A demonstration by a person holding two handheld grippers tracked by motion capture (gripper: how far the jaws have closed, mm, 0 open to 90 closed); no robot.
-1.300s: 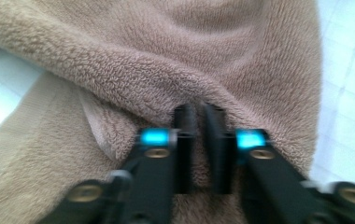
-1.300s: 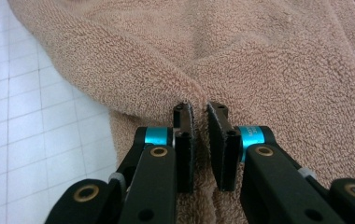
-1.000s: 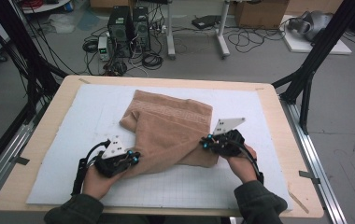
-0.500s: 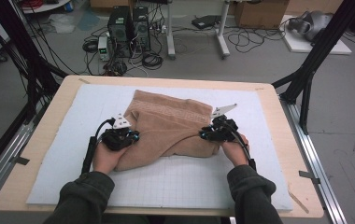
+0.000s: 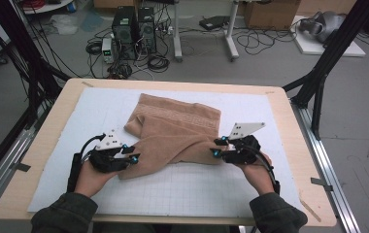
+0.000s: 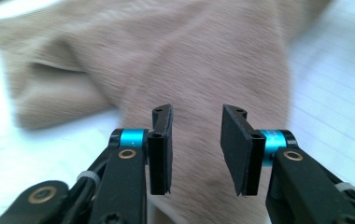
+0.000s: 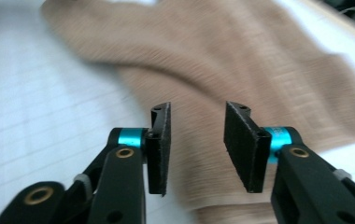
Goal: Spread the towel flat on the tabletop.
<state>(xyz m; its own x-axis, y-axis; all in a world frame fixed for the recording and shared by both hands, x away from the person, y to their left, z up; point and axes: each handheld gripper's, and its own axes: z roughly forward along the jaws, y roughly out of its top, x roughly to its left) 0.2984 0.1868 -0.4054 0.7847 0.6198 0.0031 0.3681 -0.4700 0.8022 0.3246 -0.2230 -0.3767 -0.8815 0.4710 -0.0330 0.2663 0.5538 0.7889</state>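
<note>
Item: 1 tan towel [image 5: 175, 133], partly folded and rumpled, lying on the white gridded mat [image 5: 187, 187] that covers the table [image 5: 279, 104], toward the mat's middle.

Left gripper [image 5: 133, 156]: at the towel's near left corner, 2 fingers [image 6: 160, 149] spread apart with nothing between them, towel directly ahead (blurred in the left gripper view).

Right gripper [image 5: 215, 147]: at the towel's near right edge, fingers [image 7: 241, 144] likewise spread, towel under and beyond them.

Each gripper is held in 1 hand, sleeves entering from the table's near edge.
</note>
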